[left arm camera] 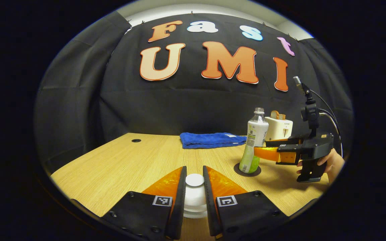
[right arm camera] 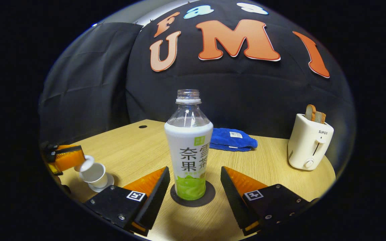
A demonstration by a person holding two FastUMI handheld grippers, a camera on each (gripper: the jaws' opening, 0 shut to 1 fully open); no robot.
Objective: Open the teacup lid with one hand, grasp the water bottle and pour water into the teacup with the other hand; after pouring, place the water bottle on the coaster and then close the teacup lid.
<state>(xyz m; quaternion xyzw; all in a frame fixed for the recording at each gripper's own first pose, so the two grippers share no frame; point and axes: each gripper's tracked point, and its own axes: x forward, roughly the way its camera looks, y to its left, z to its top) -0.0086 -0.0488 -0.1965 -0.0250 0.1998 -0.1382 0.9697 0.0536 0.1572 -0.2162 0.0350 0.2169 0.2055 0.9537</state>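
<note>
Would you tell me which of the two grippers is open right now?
The right gripper: its fingers stand apart on either side of the water bottle without touching it, while the left gripper is closed on the teacup lid.

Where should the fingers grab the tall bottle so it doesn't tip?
Probably the label band of the bottle, from the front, level. It stands upright on the coaster, and the open right gripper already has a finger on each side; the neck above looks too narrow.
</note>
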